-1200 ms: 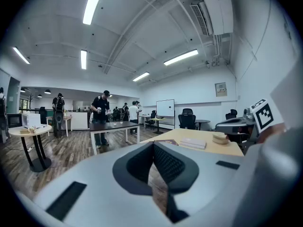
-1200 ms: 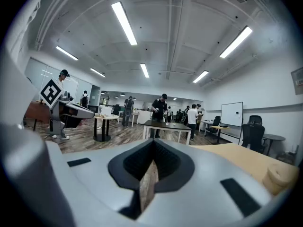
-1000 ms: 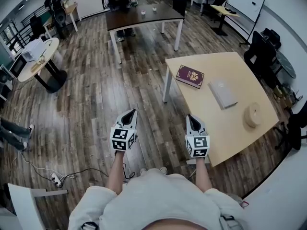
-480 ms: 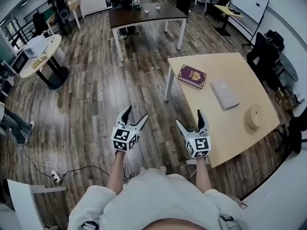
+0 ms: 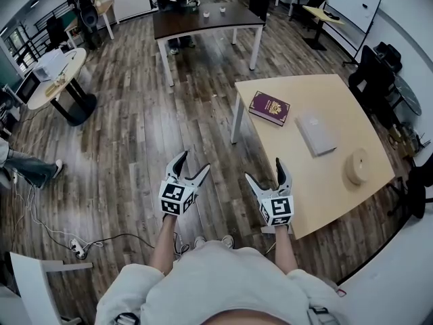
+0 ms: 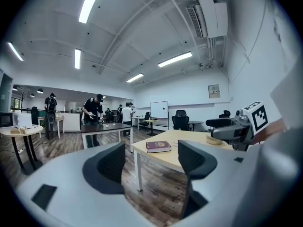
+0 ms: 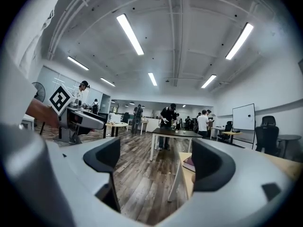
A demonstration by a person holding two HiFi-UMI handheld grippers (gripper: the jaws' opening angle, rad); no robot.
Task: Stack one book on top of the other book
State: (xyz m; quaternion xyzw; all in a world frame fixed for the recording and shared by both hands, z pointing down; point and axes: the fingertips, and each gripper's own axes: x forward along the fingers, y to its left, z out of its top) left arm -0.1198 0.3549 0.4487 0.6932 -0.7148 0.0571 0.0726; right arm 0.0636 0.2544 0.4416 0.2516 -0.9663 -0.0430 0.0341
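A maroon book (image 5: 268, 107) with a gold crest lies near the far left corner of the light wooden table (image 5: 338, 181). A grey book (image 5: 314, 131) lies to its right, apart from it. The maroon book (image 6: 158, 146) also shows in the left gripper view, far beyond the jaws. My left gripper (image 5: 191, 167) hangs over the floor, left of the table; its jaws have just been opening and hold nothing. My right gripper (image 5: 266, 172) hovers at the table's near left edge, and its jaws too have just been opening, with nothing between them.
A round roll of tape (image 5: 356, 165) lies on the table near its right edge. A dark table (image 5: 203, 24) with people around it stands farther off. A round table (image 5: 51, 80) is at the left. Cables and a power strip (image 5: 78, 252) lie on the wooden floor.
Both grippers were shut a second ago and now stand open. The left gripper has drifted a little toward the table.
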